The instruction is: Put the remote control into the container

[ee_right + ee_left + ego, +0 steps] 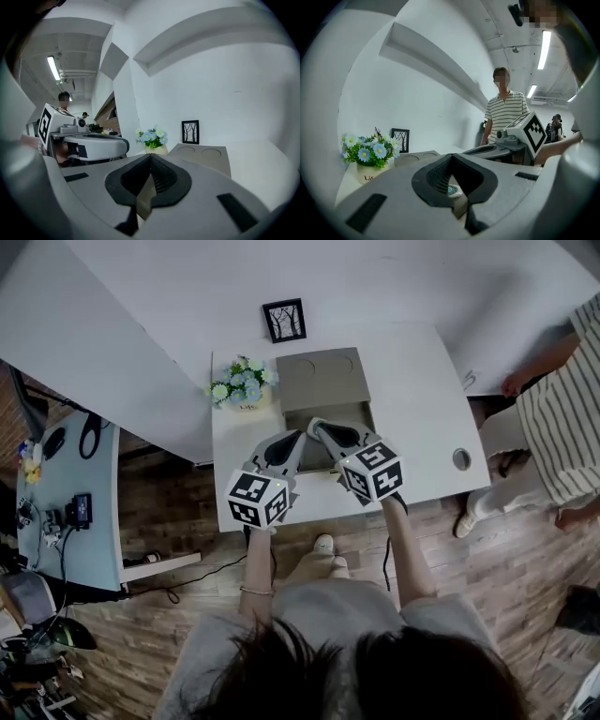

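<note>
White table (422,390) on wood-plank floor (525,559), white walls (417,108), ceiling strip lights (544,47)

Your left gripper (300,437) and right gripper (315,427) are grey shells with black ribbed pads, each backed by a white cube (257,499) of black square markers. You wear a grey top (309,613) and a thin bracelet (255,592). A black cable (385,554) hangs behind the right gripper.

flower pot (242,385): on table (422,390) | framed picture (285,320): behind, maybe wall-hung | striped-shirt person (562,418): far right

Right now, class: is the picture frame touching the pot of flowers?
Apart. The head view shows the picture frame and the pot of flowers with a strip of bare white table between them.
</note>
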`<state>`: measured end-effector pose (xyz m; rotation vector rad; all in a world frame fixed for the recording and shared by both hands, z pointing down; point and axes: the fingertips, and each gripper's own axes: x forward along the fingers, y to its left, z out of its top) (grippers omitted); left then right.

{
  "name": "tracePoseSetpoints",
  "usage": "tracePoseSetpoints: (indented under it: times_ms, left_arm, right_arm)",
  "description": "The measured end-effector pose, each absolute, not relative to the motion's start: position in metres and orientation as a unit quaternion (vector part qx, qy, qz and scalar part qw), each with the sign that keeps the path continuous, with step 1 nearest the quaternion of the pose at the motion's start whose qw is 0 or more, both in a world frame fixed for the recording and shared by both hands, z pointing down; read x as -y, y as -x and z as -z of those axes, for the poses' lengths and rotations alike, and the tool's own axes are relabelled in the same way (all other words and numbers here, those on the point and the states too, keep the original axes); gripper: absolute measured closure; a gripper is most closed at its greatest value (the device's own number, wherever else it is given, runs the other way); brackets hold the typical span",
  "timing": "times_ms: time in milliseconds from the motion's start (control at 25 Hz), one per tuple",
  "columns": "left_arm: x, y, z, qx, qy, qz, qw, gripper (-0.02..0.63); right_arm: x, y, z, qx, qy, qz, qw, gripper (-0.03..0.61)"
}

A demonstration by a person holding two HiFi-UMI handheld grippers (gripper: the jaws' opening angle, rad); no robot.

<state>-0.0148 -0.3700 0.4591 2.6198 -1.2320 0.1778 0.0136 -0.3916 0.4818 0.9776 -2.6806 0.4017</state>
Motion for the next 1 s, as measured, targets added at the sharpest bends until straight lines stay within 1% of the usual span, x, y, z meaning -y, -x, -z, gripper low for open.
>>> tracePoseSetpoints:
  times_ms: [360, 600, 1000]
  left_arm:
    - [0.342, 0.008, -0.414, 0.419, -0.905, -0.021, 0.067, 0.609]
    - [0.33, -0.004, -0.395, 0.403, -0.914, -0.02, 0.038, 0.609]
    - [0.306, -0.02, -0.366, 0.383, -0.924, -0.008, 0.005, 0.609]
  right_arm:
    - [0.368, -0.032, -0.416, 0.923, -0.371, -0.095, 0.029, 0.58]
    - [0.35, -0.039, -0.379, 0.928, -0.369, -0.054, -0.007, 0.58]
    - [0.321, -0.052, -0.344, 0.929, -0.367, -0.012, -0.046, 0.58]
